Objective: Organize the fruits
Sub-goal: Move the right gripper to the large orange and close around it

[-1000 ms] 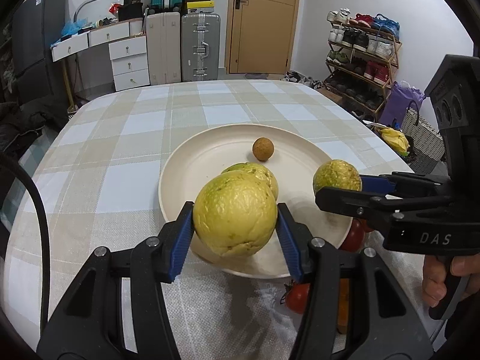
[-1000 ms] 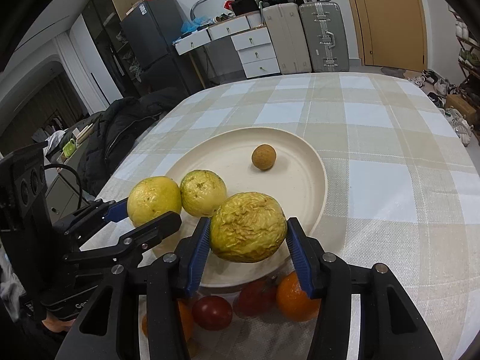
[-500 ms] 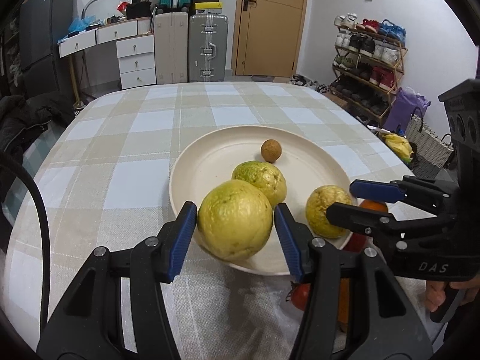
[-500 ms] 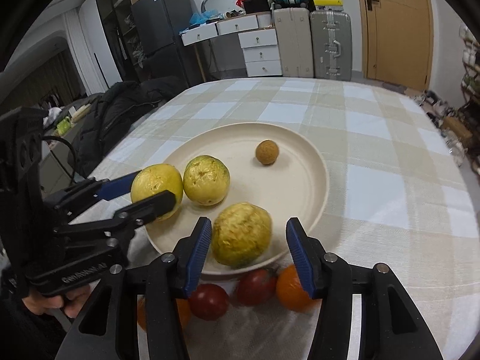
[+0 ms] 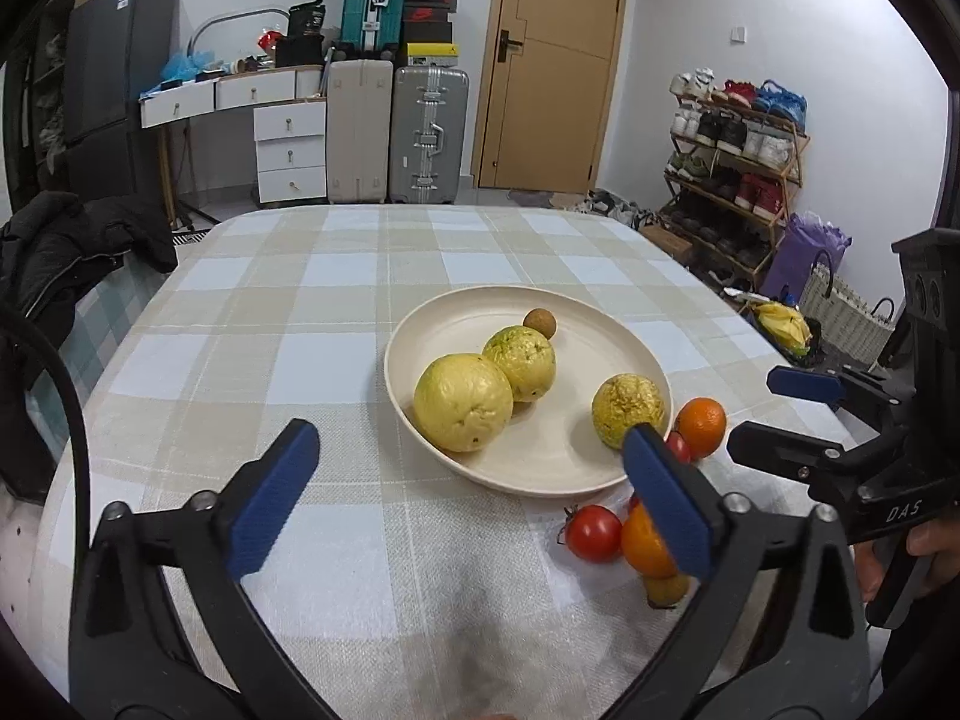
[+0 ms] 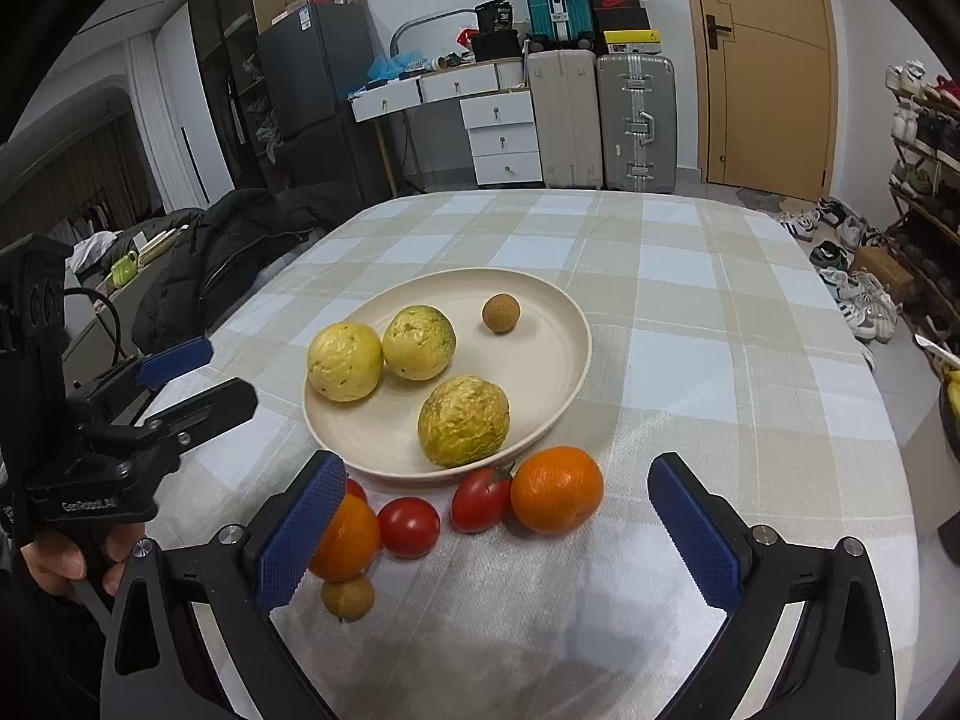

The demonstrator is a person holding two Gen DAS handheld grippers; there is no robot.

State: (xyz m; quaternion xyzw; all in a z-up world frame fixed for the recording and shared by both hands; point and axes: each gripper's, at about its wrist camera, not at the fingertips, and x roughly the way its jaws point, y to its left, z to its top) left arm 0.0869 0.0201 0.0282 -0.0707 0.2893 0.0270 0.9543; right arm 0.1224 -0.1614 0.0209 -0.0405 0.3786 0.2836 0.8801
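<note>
Left claw (image 5: pixel 468 483): jaws have just been opening and now stand wide, nothing between them; it hangs off the near left rim of the plate.
Plate (image 6: pixel 558 324): cream, round, on the checked desk (image 6: pixel 708 312); landmark for the rest.
Smooth yellow fruit (image 6: pixel 345 361): on the plate's left side, touching the next fruit.
Green-flecked yellow fruit (image 6: pixel 419 342): on the plate, just right of the smooth one.
Wrinkled yellow fruit (image 6: pixel 464 420): on the plate's near side, apart from the other two.
Small brown fruit (image 6: pixel 500 312): on the plate's far side, alone.
Tomatoes (image 6: pixel 409 527): on the desk, just off the plate's near rim.
Oranges (image 6: pixel 557 498): one at each end of the tomatoes, near the plate's near rim.
Right claw (image 6: pixel 498 534): jaws have just been opening, now spread wide and empty, near side of the plate.
</note>
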